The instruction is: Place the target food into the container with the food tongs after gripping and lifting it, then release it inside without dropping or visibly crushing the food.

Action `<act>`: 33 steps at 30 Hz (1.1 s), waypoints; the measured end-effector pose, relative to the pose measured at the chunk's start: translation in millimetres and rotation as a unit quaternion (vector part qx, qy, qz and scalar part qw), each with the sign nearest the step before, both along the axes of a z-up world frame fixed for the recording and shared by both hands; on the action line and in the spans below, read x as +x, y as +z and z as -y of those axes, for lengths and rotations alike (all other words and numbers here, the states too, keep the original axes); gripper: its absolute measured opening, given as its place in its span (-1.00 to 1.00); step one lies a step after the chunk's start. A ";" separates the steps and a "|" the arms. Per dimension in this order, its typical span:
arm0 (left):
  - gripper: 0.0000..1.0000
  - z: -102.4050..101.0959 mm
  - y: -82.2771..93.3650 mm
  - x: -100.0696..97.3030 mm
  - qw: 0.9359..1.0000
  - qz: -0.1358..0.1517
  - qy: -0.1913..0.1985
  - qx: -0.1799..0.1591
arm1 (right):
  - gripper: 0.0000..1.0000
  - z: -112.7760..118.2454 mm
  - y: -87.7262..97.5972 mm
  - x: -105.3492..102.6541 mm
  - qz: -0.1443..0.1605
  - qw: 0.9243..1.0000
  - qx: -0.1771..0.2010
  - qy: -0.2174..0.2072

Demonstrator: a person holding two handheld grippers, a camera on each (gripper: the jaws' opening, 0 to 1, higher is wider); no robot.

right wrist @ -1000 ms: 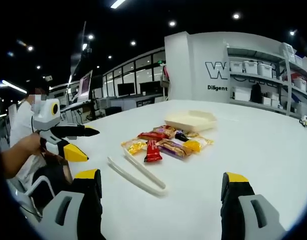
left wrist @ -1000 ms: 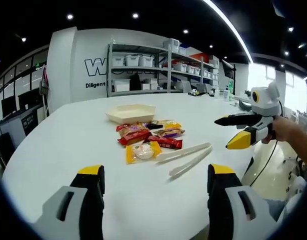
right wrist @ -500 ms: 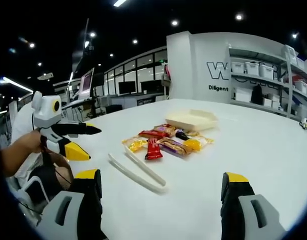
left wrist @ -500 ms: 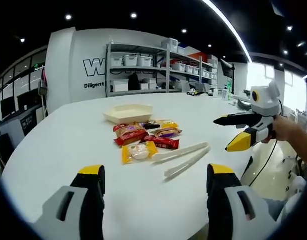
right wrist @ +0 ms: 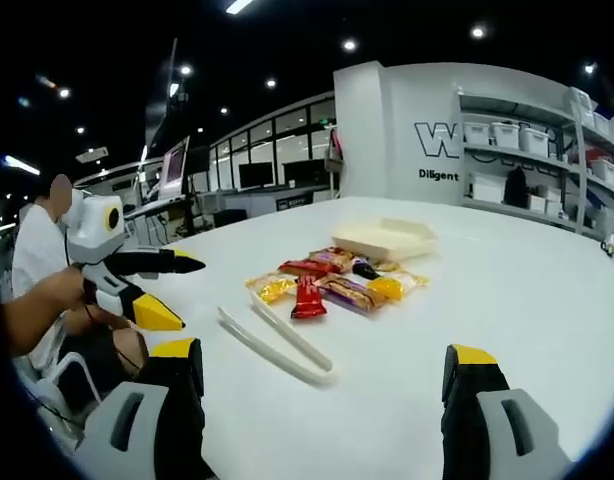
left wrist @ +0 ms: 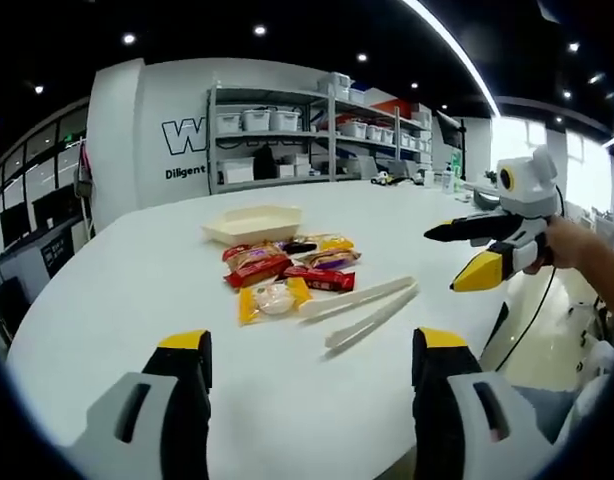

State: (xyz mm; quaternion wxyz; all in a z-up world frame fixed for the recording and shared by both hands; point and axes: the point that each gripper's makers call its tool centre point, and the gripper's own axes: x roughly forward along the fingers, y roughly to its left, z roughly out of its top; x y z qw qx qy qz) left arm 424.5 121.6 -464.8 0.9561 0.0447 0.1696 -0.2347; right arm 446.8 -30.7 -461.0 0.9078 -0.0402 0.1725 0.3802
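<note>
Several wrapped snacks (left wrist: pixel 284 271) (right wrist: pixel 334 284) lie in a heap on the white table (left wrist: pixel 107 290) (right wrist: pixel 527 290). Just behind them sits a shallow cream container (left wrist: pixel 254 222) (right wrist: pixel 386 238), holding nothing. White food tongs (left wrist: pixel 359 305) (right wrist: pixel 273 343) rest flat on the table beside the snacks. My left gripper (left wrist: pixel 310 395) hangs open near the table's front edge, well short of the tongs, and it appears at the left in the right gripper view (right wrist: pixel 167 290). My right gripper (right wrist: pixel 322 405) is open too, with nothing between its jaws, and it appears at the right in the left gripper view (left wrist: pixel 465 255).
Metal shelves (left wrist: pixel 297 130) (right wrist: pixel 532 150) with white bins stand behind the table. A person (right wrist: pixel 42 260) sits at the table's left side, a hand (left wrist: pixel 577 250) on a gripper. Desks with monitors (right wrist: pixel 247 180) line the back.
Both views have shifted slightly with the hands. The snacks, tongs and container lie where they were, and both grippers stay open.
</note>
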 end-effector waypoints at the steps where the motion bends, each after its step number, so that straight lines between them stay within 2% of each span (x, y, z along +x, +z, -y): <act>1: 0.62 -0.4 -0.8 -0.2 1.000 0.000 0.001 0.001 | 0.99 -0.1 0.0 -0.1 0.000 1.000 0.000 0.000; 10: 0.61 -1.0 -6.5 -3.2 1.000 -0.006 -0.003 0.004 | 0.99 2.6 -4.5 0.8 -0.009 1.000 0.000 -0.002; 16: 0.54 0.7 -4.2 -3.9 1.000 0.001 -0.010 0.005 | 0.99 -1.2 -4.0 -0.8 -0.010 1.000 0.000 0.003; 25: 0.53 0.7 -3.6 -5.4 1.000 0.005 -0.013 0.011 | 0.99 -5.3 -4.1 1.8 -0.012 1.000 0.000 0.011; 33: 0.45 3.4 -10.0 -7.2 1.000 -0.003 -0.023 0.013 | 0.99 -5.7 -10.6 -1.8 -0.022 1.000 0.002 0.015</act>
